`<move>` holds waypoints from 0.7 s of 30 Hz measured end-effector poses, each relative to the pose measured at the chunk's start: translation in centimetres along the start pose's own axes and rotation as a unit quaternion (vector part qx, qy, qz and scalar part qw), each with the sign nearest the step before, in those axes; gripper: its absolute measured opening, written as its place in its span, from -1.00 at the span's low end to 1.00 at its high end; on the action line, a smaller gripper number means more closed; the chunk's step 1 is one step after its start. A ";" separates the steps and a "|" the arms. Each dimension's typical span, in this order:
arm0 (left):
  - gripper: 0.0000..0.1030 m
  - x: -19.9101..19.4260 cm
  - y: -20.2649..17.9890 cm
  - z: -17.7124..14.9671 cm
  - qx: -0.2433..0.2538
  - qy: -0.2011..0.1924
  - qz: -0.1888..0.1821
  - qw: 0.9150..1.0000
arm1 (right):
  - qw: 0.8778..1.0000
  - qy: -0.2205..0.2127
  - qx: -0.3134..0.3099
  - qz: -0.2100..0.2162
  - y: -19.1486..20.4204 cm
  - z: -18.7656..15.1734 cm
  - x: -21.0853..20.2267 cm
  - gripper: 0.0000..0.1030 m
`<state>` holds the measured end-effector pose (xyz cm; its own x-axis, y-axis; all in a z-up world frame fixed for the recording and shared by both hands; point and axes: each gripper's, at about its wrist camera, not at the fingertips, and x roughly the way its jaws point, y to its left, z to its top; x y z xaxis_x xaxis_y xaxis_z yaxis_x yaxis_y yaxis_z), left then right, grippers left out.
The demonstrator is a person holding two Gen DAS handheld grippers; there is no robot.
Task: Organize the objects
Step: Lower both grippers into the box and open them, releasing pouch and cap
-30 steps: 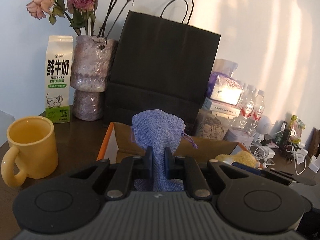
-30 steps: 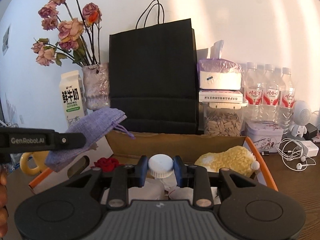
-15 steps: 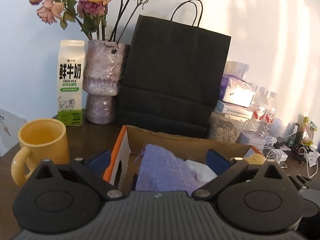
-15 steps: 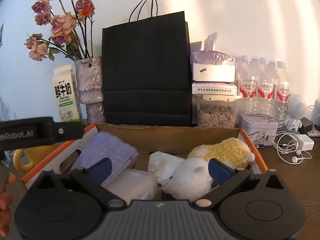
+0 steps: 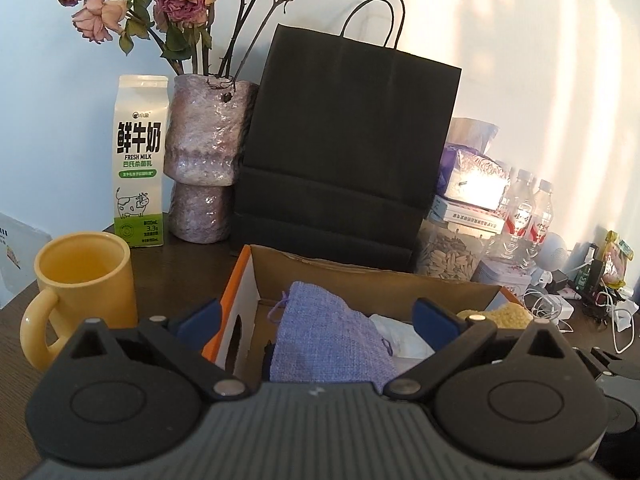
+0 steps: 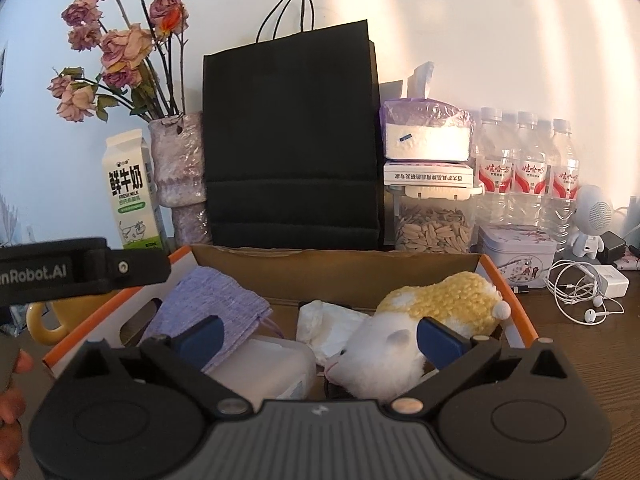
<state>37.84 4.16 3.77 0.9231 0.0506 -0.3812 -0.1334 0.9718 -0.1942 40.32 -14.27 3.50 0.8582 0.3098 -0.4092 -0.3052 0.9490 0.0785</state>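
Note:
An open cardboard box with orange edges sits in front of me. A purple cloth pouch lies inside at its left. A white bottle, crumpled white paper and a yellow-and-white plush toy also lie inside. My left gripper is open and empty above the pouch. My right gripper is open and empty above the bottle and plush.
A yellow mug stands left of the box. Behind are a milk carton, a vase of dried roses, a black paper bag, a seed jar, water bottles, a tin and earphones.
My left gripper opened and let the purple pouch drop into the box. My right gripper opened and released the white bottle into the box. Both drew back slightly.

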 end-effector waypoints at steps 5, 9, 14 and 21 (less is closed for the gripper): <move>1.00 -0.2 -0.2 -0.1 0.002 0.000 -0.004 1.000 | 1.000 -0.003 0.001 0.001 0.1 0.1 -0.2 1.00; 1.00 -0.7 -0.3 -0.1 0.004 -0.003 -0.008 1.000 | 1.000 -0.009 0.002 0.004 0.1 0.3 -0.8 1.00; 1.00 -1.8 -0.4 0.1 0.004 -0.012 -0.015 1.000 | 1.000 -0.017 -0.004 0.006 0.3 0.4 -1.7 1.00; 1.00 -3.5 -0.3 0.1 0.007 -0.018 -0.020 1.000 | 1.000 -0.016 -0.014 0.002 0.2 -0.2 -3.4 1.00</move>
<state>34.68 3.76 5.25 0.9403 0.0198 -0.3398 -0.0912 0.9764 -0.1957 37.31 -15.16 4.74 0.8698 0.3153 -0.3795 -0.3196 0.9460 0.0536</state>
